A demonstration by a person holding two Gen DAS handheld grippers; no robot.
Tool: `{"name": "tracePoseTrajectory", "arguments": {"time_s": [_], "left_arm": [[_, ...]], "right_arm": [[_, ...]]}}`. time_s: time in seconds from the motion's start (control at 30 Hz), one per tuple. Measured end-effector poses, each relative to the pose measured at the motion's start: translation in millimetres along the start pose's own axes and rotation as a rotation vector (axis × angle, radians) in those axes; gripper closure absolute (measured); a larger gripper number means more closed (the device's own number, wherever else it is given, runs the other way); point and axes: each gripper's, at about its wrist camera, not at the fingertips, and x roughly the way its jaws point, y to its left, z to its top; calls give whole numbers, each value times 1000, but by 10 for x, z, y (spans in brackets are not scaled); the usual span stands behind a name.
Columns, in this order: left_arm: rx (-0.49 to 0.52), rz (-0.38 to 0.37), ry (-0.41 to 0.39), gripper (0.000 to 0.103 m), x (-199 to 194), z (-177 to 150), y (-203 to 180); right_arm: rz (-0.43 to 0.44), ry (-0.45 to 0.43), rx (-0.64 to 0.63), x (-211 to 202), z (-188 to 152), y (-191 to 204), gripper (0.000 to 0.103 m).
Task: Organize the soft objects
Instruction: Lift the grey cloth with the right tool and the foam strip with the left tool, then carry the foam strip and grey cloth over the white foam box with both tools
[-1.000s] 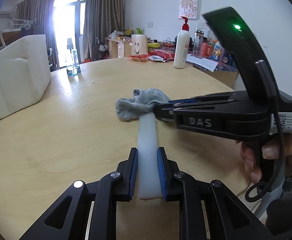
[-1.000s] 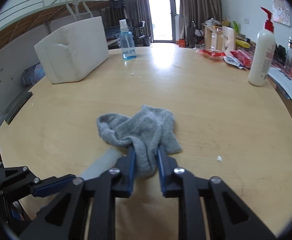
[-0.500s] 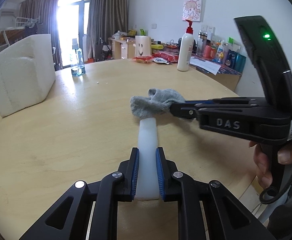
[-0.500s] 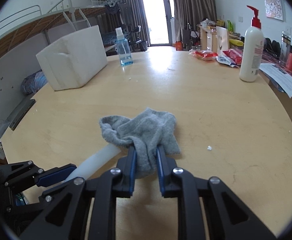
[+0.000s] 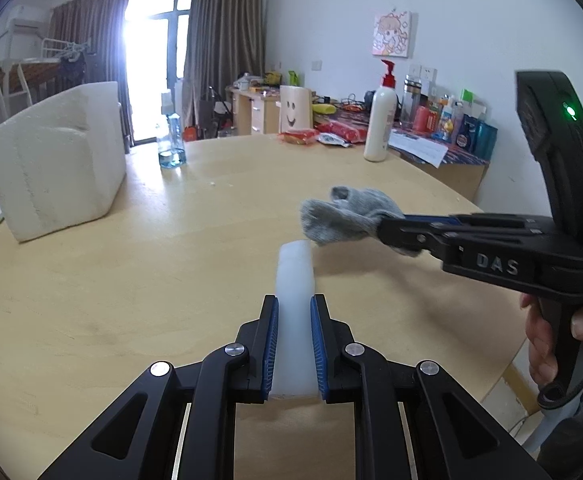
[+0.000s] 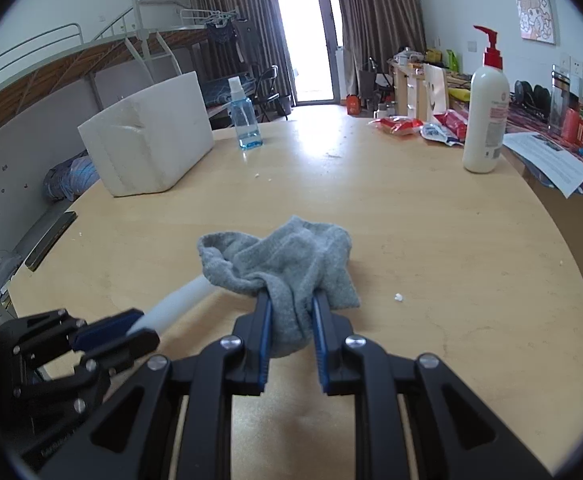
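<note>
The left gripper [image 5: 294,350] clamps a white foam bar [image 5: 294,280] near the table's [image 5: 131,280] near edge. The right gripper [image 6: 290,336] pinches a grey sock [image 6: 287,264], bunched over the bar's far tip. A white foam box [image 6: 151,148], spray bottle [image 6: 243,120] and lotion bottle [image 6: 485,116] stand along the far edges.

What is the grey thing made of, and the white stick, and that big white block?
The grey sock looks like soft knitted fabric: fuzzy, crumpled and drooping from the right gripper. The white stick in the left gripper looks like smooth, matte foam or soft plastic; hard to tell. The big block seems like polystyrene foam, grainy and dented.
</note>
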Motion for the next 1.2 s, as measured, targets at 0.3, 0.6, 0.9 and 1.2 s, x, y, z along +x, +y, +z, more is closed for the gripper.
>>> {"name": "tracePoseTrajectory", "arguments": {"time_s": [0.3,0.6,0.9,1.2], "left_arm": [[-26,34,-40,85,-142,117,161],[-39,76,-117,85,-365,338,362],[-55,137,-172,85,-520,524,705],[-65,190,-199,86,-600,618,1056]], "right_arm": [[3,-43,17,-162,31,4,81],[1,-128,-3,-389,134,222,81],[12,-180,-40,-452,140,519,81],[49,-231,-55,-357,182,699,81]]}}
